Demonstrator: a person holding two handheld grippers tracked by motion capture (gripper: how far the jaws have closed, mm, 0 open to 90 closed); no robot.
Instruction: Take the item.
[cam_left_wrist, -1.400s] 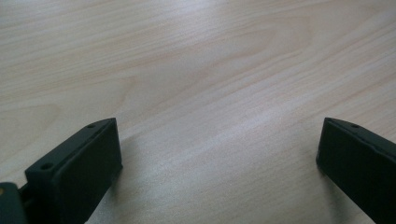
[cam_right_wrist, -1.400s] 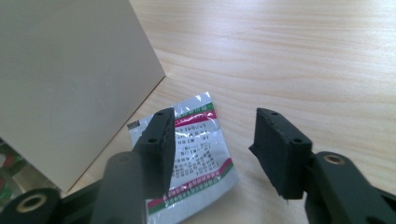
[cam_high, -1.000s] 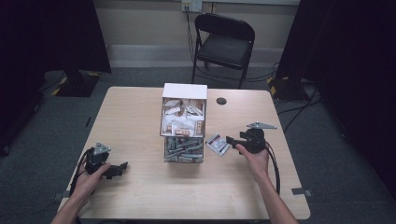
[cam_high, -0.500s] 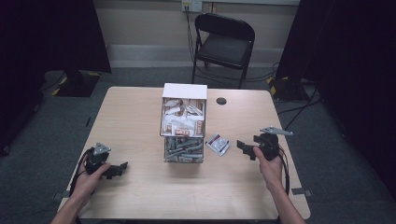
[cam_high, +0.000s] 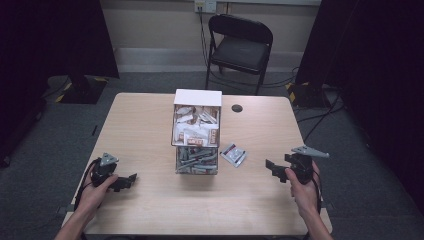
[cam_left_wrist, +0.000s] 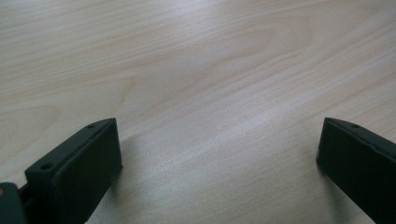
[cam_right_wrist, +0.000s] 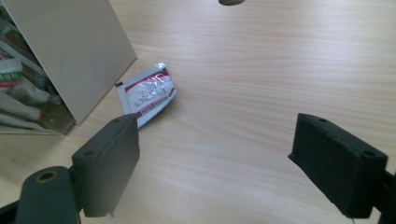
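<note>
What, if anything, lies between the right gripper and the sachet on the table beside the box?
Nothing visible does. The right gripper is open and empty, and bare table separates it from the sachet. The box stands on the sachet's far side, not in the path.

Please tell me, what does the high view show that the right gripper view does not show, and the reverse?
The high view alone gives the black folding chair behind the light wooden table, the left gripper and the whole clear two-tier box of sachets.

The right gripper view alone gives a close look at the right gripper, jaws wide apart with nothing between them, and the red and green print on the small white sachet.

Both show that sachet lying on the table beside the box, and the dark round hole in the tabletop.
</note>
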